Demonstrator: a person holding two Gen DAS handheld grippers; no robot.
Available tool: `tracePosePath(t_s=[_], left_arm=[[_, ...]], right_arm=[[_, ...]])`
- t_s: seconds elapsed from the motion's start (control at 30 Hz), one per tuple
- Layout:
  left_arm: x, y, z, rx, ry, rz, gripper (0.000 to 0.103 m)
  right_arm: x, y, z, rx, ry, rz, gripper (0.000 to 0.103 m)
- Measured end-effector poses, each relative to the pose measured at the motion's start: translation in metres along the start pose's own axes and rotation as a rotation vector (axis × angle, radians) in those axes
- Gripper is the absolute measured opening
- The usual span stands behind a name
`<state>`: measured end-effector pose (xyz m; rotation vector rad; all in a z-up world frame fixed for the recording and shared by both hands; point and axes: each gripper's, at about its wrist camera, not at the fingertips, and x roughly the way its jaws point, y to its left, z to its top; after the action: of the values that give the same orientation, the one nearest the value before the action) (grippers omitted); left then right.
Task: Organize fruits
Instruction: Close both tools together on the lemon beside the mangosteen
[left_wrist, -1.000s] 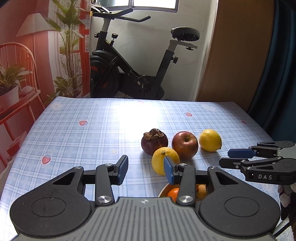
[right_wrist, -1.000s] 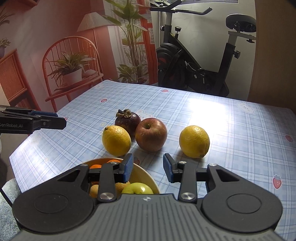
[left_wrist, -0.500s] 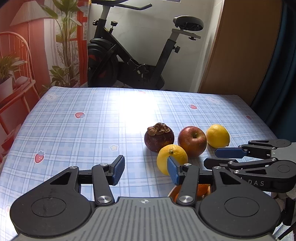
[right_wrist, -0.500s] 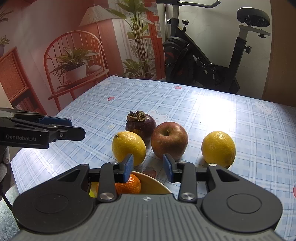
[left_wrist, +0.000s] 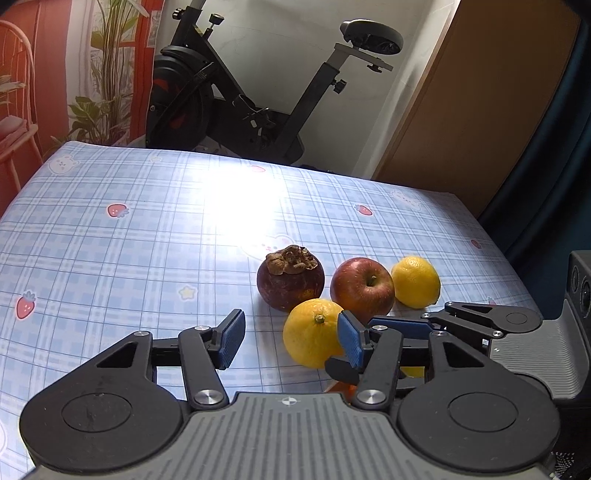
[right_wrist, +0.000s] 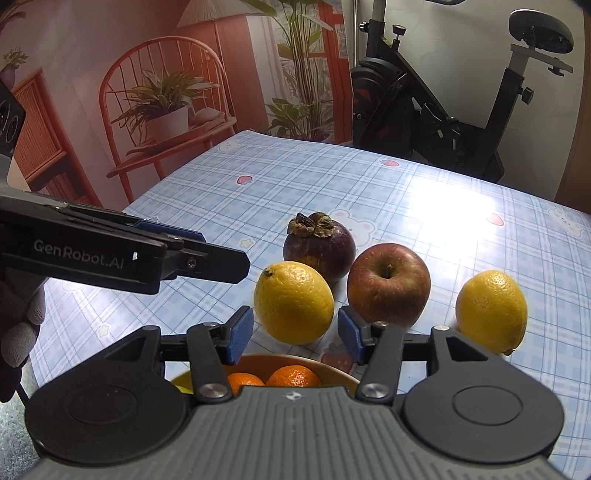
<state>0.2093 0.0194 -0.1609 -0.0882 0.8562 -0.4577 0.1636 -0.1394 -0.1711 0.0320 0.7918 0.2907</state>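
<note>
1. Now the near lemon (right_wrist: 294, 302) sits at the centre of the right wrist view, just beyond the right gripper (right_wrist: 295, 334), whose blue pads are spread apart and hold nothing. It lines up with the gap between them but is not yet inside it.
2. A second ago the same lemon lay farther up the frame, left of the gap; the gripper has advanced and centred on it. That suggests this lemon is the next pick.
3. Behind it, toward the middle of the frame, stand the mangosteen (right_wrist: 320, 243) and the apple (right_wrist: 388, 284), close together, the lemon overlapping the mangosteen from this angle. Whether they touch I cannot tell.
4. The far lemon (right_wrist: 491, 310) lies apart at the right of the frame.
5. At the bottom centre, under the gripper, the bowl (right_wrist: 332, 370) shows its rim, with oranges (right_wrist: 293, 376) inside. It is probably where the loose fruit belongs, so four pieces are left out on the table (right_wrist: 406, 192).
6. In the left wrist view the left gripper (left_wrist: 291, 338) is also spread wide and empty, low in the frame, with the near lemon (left_wrist: 312, 332) partly behind its right pad.
7. It too has drawn nearer to the fruit than a second ago, and the right gripper (left_wrist: 399, 326) now crosses close by its right side, so the two tools risk crowding each other over the same lemon.
8. An exercise bike (left_wrist: 258, 92) stands beyond the table at the upper centre.
</note>
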Motion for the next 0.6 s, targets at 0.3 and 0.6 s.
tracePosePath(t_s=[0.3,0.6], left_arm=[[0.031,-0.002,0.002,-0.031,0.065,-0.058,0.061],[0.045,0.007,0.003,-0.071,0.081,-0.115,0.051]], right_arm=[[0.016,-0.007,0.002,0.046,0.03,0.015,0.058],[0.022,-0.01,0.003,0.063,0.042,0.034,0.06]])
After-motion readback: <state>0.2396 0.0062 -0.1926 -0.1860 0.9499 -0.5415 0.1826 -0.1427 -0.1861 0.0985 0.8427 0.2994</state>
